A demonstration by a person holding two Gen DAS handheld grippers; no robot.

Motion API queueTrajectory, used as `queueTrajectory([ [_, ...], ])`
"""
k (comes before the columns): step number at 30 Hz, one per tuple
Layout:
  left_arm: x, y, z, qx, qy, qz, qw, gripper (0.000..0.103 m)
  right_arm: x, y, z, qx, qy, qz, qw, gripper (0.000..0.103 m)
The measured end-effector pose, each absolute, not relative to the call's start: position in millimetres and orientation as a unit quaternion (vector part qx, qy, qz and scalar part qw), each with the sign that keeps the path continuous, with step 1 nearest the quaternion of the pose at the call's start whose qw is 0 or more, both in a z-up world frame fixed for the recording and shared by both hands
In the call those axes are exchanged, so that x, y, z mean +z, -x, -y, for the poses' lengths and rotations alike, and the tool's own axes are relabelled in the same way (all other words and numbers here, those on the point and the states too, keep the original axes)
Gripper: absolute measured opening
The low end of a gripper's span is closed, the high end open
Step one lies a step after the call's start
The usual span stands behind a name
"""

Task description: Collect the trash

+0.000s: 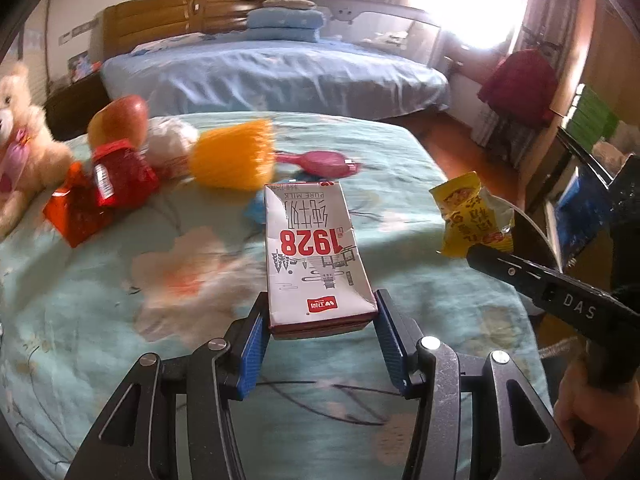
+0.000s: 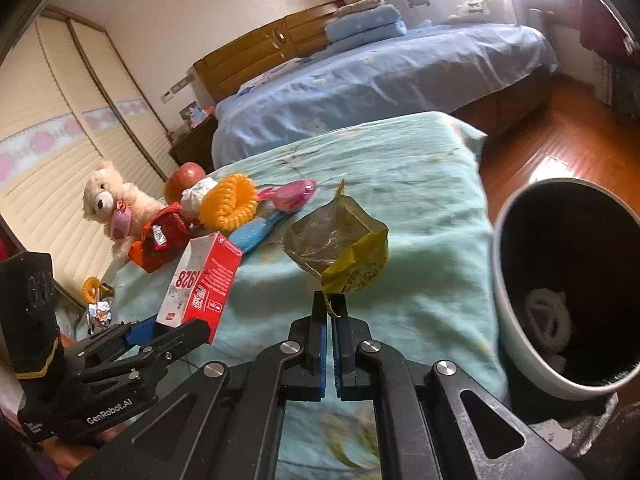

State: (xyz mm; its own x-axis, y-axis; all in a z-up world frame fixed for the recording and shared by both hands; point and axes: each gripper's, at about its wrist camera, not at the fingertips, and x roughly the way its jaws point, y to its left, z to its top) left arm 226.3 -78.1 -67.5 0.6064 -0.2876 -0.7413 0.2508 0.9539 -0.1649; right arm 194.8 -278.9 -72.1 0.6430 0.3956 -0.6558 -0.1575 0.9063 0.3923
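Left gripper (image 1: pixel 322 320) pinches a milk carton (image 1: pixel 316 256) at twelve o'clock, above the bedspread (image 1: pixel 120 280). Right gripper (image 2: pixel 330 312) pinches a yellow snack wrapper (image 2: pixel 340 248); trash bin (image 2: pixel 516 320) at three o'clock.

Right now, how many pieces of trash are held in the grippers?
2. The milk carton is clamped in the left gripper; the yellow snack wrapper is pinched by its corner in the right gripper, beside the bin.

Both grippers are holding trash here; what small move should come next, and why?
Probably swing the right gripper rightward over the bin and release: its fingers pinch the yellow wrapper, and the bin's open mouth sits just beside it. The left gripper holds the milk carton.
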Motion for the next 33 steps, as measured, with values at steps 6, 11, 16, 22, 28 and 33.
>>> queueTrajectory([
  [6,-65.5,-221.8,100.2,-0.174,0.01,-0.417,0.892,0.049,-72.0,-182.1,303.7,0.13,-0.16,-0.389,0.898,0.002],
  [11,-63.9,-220.8,119.4,-0.193,0.001,-0.417,0.888,0.049,-72.0,-174.2,322.7,0.111,-0.167,-0.386,0.9,0.002],
  [16,-61.1,-220.5,138.7,-0.206,-0.009,-0.414,0.887,0.049,-73.1,-167.6,339.4,0.094,-0.171,-0.385,0.902,0.002],
  [22,-60.6,-222.5,161.6,-0.221,-0.017,-0.413,0.883,0.049,-75.4,-162.0,356.5,0.074,-0.171,-0.385,0.904,0.002],
  [28,-61.9,-222.7,188.7,-0.24,-0.035,-0.414,0.878,0.049,-76.6,-156.9,374.5,0.057,-0.176,-0.384,0.904,0.002],
  [33,-63.2,-226.2,203.9,-0.247,-0.045,-0.413,0.875,0.049,-78.0,-153.7,388.8,0.045,-0.181,-0.384,0.904,0.002],
])
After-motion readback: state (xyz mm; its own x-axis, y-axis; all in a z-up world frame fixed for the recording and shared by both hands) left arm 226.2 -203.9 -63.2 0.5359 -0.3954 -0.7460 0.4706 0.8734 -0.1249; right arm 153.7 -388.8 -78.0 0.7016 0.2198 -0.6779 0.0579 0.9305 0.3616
